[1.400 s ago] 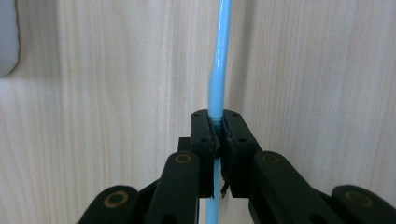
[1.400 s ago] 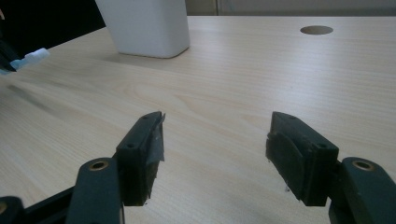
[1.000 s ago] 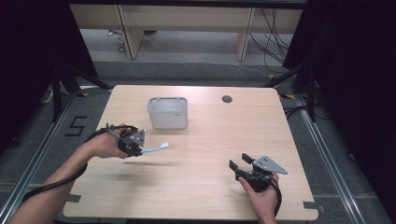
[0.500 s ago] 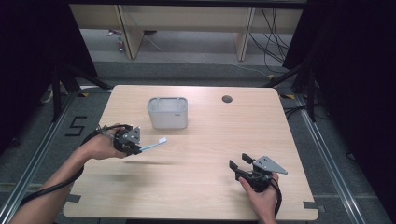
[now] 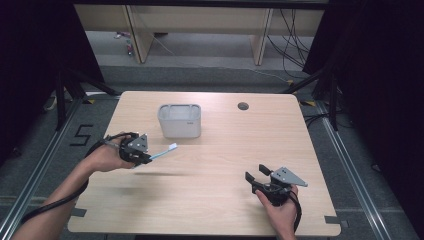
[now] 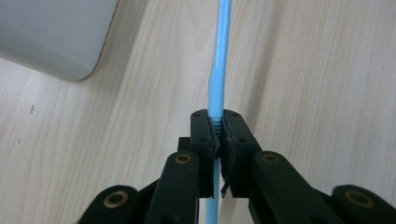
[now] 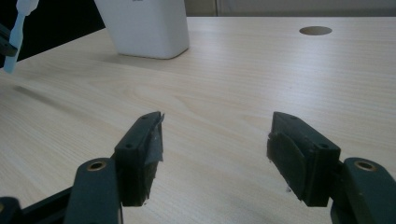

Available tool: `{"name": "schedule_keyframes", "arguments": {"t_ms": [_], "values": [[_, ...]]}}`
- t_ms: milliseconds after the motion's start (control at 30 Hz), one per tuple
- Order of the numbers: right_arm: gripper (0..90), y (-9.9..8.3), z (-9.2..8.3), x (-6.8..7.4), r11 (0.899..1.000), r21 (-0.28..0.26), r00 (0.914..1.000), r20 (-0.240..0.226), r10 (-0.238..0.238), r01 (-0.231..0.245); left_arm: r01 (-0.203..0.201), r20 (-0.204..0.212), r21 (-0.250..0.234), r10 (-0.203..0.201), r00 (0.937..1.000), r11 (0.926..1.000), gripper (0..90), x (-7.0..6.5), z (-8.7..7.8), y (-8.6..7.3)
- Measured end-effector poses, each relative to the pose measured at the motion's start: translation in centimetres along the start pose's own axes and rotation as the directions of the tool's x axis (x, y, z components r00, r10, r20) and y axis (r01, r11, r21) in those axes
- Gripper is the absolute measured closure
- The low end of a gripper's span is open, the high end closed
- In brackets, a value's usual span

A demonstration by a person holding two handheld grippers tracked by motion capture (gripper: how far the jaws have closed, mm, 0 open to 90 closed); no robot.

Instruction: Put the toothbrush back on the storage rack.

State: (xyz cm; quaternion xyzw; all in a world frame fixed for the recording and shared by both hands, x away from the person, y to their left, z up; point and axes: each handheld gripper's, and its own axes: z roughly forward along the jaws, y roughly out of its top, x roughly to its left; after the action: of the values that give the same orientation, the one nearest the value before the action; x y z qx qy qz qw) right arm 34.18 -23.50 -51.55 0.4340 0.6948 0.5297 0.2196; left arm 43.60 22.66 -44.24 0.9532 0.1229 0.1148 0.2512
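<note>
Blue toothbrush (image 6: pixel 219 60) clamped in left gripper (image 5: pixel 141 156), lifted off table (image 5: pixel 220 210), short of grey holder (image 5: pixel 180 121). Insertion pending. Right gripper (image 7: pixel 215 144) released, idle.

Light falls from above onto my worktop (image 5: pixel 210 200), evenly bright and without glare, while the room around it sinks into near black. The high view is soft and slightly grainy. A thin dark shadow lies on the wood below my left tongs (image 5: pixel 145 157). In my right gripper view, the near black jaws are blurred and dim.
</note>
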Motion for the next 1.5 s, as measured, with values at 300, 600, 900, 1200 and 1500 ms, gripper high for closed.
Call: {"name": "schedule_keyframes", "arguments": {"t_ms": [300, 600, 900, 1200, 1500], "values": [[35.9, 0.0, 0.0, 0.2, 1.000, 0.005, 0.9998, 0.001, 0.019, -0.019, -0.020, -0.017, -0.051, 0.019, 0.9997, 0.9985, 83.6, 0.2, -0.6, 0.4], [35.9, 0.0, -0.1, 0.0, 1.000, 0.008, 0.9998, 0.012, -0.015, 0.015, -0.010, -0.037, -0.125, 0.005, 0.9993, 0.9920, 83.6, 0.1, -0.8, 0.7], [35.9, 0.0, -0.1, 0.2, 1.000, 0.018, 0.9999, 0.004, 0.010, -0.011, 0.013, -0.060, -0.190, -0.025, 0.9979, 0.9816, 83.6, 0.0, -1.0, 0.6], [36.0, 0.0, -0.1, 0.1, 1.000, 0.016, 1.0000, -0.004, 0.007, -0.007, 0.034, -0.075, -0.249, -0.054, 0.9957, 0.9679, 83.5, 0.1, -1.0, 0.4], [36.0, 0.0, 0.1, 0.0, 1.000, 0.002, 0.9998, -0.010, -0.015, 0.015, 0.051, -0.087, -0.281, -0.078, 0.9931, 0.9582, 83.5, 0.2, -0.9, 0.1]]}}
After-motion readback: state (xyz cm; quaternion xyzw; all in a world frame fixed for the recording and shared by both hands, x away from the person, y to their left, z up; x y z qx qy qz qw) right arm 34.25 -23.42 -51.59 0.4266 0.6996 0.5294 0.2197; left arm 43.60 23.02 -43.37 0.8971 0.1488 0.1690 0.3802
